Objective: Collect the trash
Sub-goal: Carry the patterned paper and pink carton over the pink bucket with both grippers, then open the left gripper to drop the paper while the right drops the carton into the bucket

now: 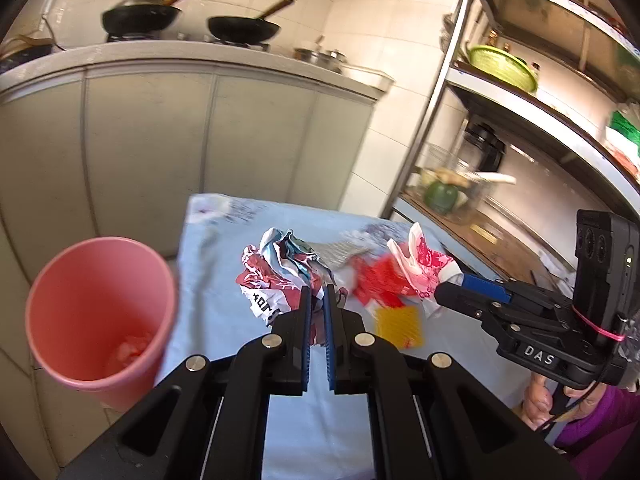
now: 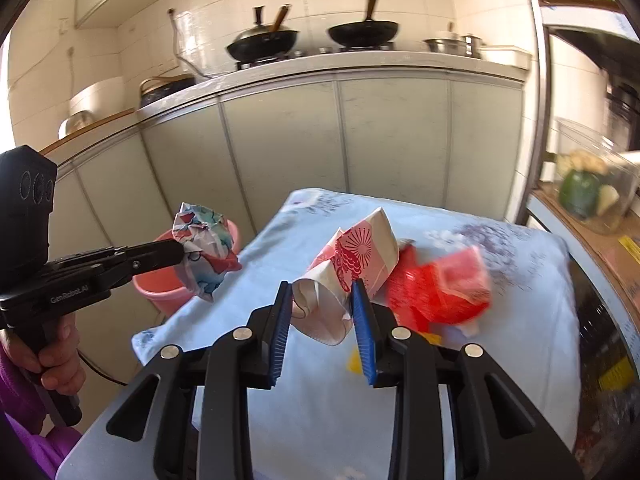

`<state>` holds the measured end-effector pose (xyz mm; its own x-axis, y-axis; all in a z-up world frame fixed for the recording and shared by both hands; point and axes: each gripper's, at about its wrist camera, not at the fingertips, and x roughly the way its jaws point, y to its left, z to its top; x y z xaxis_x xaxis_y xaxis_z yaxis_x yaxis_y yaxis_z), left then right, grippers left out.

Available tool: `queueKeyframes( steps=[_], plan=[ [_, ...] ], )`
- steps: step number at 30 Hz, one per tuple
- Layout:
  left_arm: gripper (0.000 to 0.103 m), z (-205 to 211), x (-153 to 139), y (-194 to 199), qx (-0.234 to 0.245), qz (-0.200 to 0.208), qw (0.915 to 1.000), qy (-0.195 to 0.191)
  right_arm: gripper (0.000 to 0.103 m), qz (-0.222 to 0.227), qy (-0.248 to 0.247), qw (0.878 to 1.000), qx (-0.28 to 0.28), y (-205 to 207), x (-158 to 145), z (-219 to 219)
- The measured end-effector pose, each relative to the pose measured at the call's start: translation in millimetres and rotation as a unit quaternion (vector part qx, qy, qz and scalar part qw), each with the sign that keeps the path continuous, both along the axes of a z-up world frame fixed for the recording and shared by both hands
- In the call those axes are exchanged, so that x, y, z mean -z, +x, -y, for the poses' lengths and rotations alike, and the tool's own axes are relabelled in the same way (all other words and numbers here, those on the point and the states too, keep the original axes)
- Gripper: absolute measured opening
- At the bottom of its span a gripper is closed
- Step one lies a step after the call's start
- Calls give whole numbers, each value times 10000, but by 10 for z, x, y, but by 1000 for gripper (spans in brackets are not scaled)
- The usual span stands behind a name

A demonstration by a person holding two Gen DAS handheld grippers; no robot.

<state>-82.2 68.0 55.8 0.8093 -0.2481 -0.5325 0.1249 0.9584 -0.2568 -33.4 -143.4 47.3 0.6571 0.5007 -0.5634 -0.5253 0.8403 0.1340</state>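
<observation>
Your left gripper [image 1: 318,300] sits closest to the lens, its blue-padded fingers [image 1: 306,344] drawn nearly together and clamped on a crumpled wrapper [image 1: 280,272], a wad of white, dark red and teal print with black lettering on one fold. From the right wrist view that same wad hangs off the gripper tip directly in front of the pink bin [image 2: 160,280], off the table's left edge and clear of the cloth. The pink bin [image 1: 100,312] is a smooth tapered bucket, open at the top, with a pale pink scrap lying in its bottom; it stands just beside the table [image 1: 224,272], which is covered in a light blue floral cloth. Your right gripper [image 2: 322,296] is closed around a pink-and-white paper carton [image 2: 360,256], squashed, printed with a red sunburst, its open end curling toward the camera between the pads. To the right of the bin, on the cloth, lies a red plastic wrapper [image 2: 436,292], blurred, touching the carton's far side. A yellow scrap [image 1: 398,326] lies on the cloth just nearer you than the red wrapper.
</observation>
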Motion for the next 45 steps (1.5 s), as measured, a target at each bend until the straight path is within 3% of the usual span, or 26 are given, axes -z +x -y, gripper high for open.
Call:
queueKeyframes(
  steps=[11, 17, 31, 45],
  plan=[
    [5, -737, -44, -193, -1174, 180, 9926, 261, 31, 166, -70, 9952, -966, 138, -64, -866],
    [5, -985, 52, -239, -1551, 145, 9862, 558, 31, 182, -150, 9891, -1452, 194, -10, -1329],
    [5, -1484, 524, -110, -2077, -472, 9755, 542, 31, -199, -510, 9776, -2035, 334, 412, -2188],
    [7, -1636, 831, 2, -2235, -850, 9703, 375, 31, -521, -641, 9758, -2025, 420, 706, -2420]
  ],
)
